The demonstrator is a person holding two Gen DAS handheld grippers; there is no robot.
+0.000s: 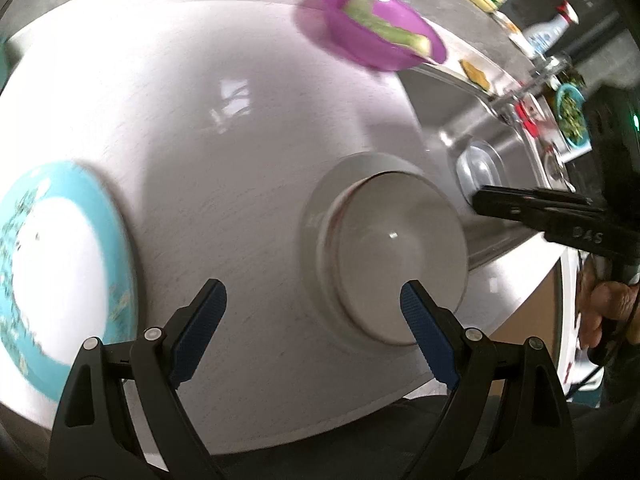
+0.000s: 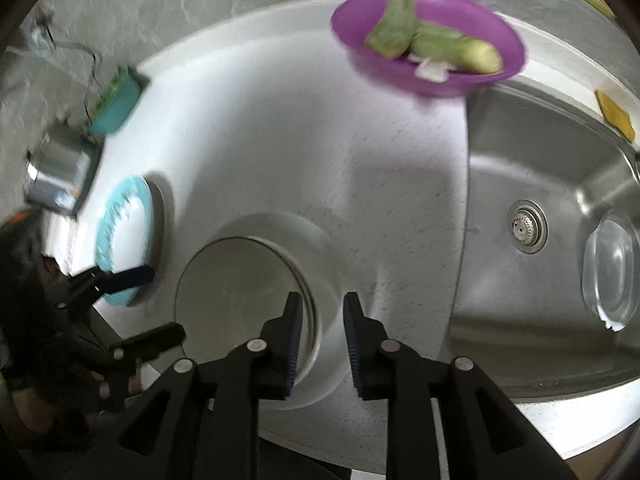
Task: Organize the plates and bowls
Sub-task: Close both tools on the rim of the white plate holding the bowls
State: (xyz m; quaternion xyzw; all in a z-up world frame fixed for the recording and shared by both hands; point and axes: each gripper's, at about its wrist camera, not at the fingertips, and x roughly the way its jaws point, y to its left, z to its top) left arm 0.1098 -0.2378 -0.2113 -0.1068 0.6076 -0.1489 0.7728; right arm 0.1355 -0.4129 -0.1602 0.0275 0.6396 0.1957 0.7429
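Note:
A white bowl (image 1: 392,248) (image 2: 248,292) stands on the white counter (image 1: 220,140) near the sink and seems to sit inside a second one. My left gripper (image 1: 312,296) (image 2: 148,306) hangs open and empty over the counter, between this bowl and a turquoise-rimmed plate (image 1: 60,272) (image 2: 124,240) on the left. My right gripper (image 2: 323,308) (image 1: 478,202) is over the bowl's right rim. Its jaws stand a narrow gap apart and the pads do not press on the rim. A purple bowl (image 1: 372,28) (image 2: 428,40) with green vegetable pieces sits at the back.
A steel sink (image 2: 540,152) (image 1: 448,108) lies to the right, with a clear dish (image 2: 610,272) by the drain (image 2: 527,226). A yellow sponge (image 2: 616,114) rests on its far rim. A teal container (image 2: 116,108) and a metal box (image 2: 60,176) stand at the left.

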